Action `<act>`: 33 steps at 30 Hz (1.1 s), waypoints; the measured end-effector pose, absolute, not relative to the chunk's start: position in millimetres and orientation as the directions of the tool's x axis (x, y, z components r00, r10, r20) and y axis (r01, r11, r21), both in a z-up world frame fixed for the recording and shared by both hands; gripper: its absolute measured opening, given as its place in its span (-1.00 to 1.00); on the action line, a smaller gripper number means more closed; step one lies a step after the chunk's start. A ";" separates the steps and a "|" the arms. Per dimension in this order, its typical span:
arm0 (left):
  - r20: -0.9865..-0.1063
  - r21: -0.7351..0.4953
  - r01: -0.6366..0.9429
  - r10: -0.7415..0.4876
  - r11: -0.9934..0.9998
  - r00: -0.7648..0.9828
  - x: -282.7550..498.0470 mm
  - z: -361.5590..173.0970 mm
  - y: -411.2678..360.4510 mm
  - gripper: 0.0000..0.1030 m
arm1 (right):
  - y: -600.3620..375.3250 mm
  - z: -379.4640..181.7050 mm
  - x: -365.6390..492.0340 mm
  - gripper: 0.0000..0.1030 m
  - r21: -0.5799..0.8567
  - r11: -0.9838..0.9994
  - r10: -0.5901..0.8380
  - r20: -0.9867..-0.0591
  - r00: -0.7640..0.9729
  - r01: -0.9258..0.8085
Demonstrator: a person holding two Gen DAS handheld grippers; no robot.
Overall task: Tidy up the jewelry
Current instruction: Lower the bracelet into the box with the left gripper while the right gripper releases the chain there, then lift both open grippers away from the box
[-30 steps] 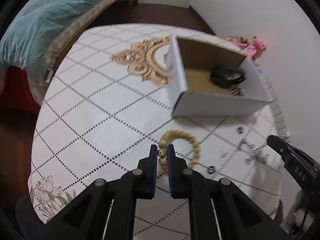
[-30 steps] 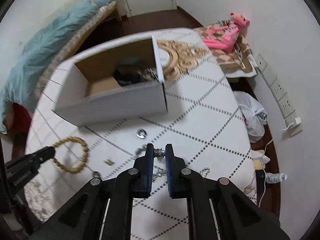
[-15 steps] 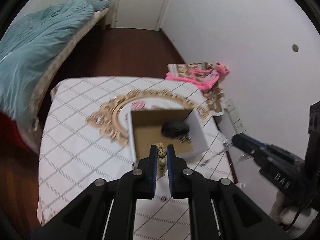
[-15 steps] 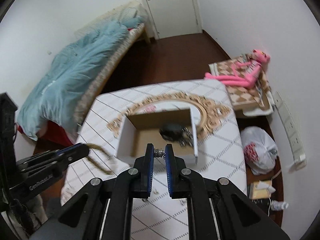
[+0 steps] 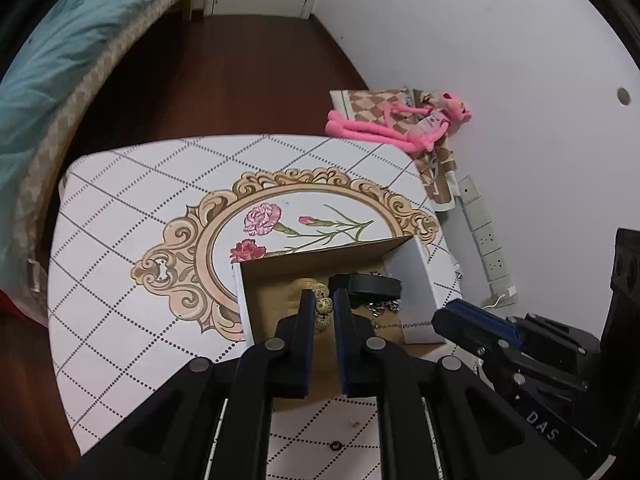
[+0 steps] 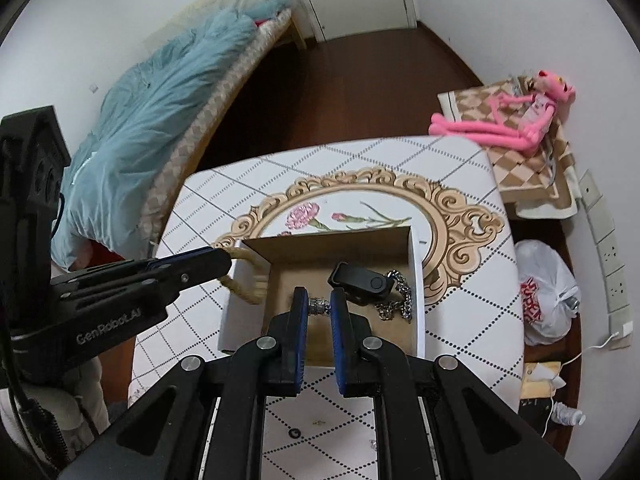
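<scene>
An open white cardboard box [image 5: 412, 264] [image 6: 416, 292] stands on the patterned table. Inside lie a black band [image 5: 366, 284] [image 6: 360, 282] and a silver chain [image 6: 396, 298]. My left gripper [image 5: 322, 304] is shut on a tan wooden bead bracelet [image 5: 323, 305] and holds it over the box; the bracelet hangs at the box's left wall in the right wrist view [image 6: 250, 280]. My right gripper [image 6: 319, 306] is shut on a small silver beaded piece [image 6: 319, 305] above the box's front part. The right gripper also shows in the left wrist view [image 5: 476, 326].
The table [image 5: 120, 220] carries a gold frame and flower print. Small loose bits lie near its front edge [image 6: 295, 433]. A pink plush toy [image 6: 504, 120] lies on a checked cloth to the right. A bed with a teal quilt [image 6: 152, 120] stands at left. A white bag [image 6: 548, 292] sits by the wall.
Both grippers have lifted off the table with their pieces and now hover over the open box. The bracelet now hangs above the box's left side.
</scene>
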State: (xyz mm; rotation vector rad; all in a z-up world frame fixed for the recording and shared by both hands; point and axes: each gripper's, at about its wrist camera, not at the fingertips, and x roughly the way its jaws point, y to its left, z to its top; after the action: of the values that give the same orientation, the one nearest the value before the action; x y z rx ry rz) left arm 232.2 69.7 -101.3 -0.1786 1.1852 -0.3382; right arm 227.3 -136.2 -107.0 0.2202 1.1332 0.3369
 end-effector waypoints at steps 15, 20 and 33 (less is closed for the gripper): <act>-0.919 -0.174 0.023 -0.171 0.985 0.356 253.4 -116.7 90.6 0.73 | -137.3 -145.5 251.8 0.17 0.303 0.945 0.324 -0.918 0.227 -0.125; -0.912 -0.094 -0.020 -0.078 0.995 0.402 236.3 -122.1 94.1 0.94 | -142.2 -149.6 242.0 0.76 0.154 0.980 0.182 -0.949 0.259 -0.123; -0.909 -0.031 -0.075 0.003 0.997 0.418 186.1 -140.2 87.0 0.95 | -155.0 -164.5 214.1 0.90 0.023 0.996 0.047 -0.950 0.308 -0.082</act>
State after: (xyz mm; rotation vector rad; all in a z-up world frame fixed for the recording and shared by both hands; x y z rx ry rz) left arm 186.1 87.0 -140.2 -0.0704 1.1392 0.0490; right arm 214.1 -155.0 -164.5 -0.0319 1.2552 0.0850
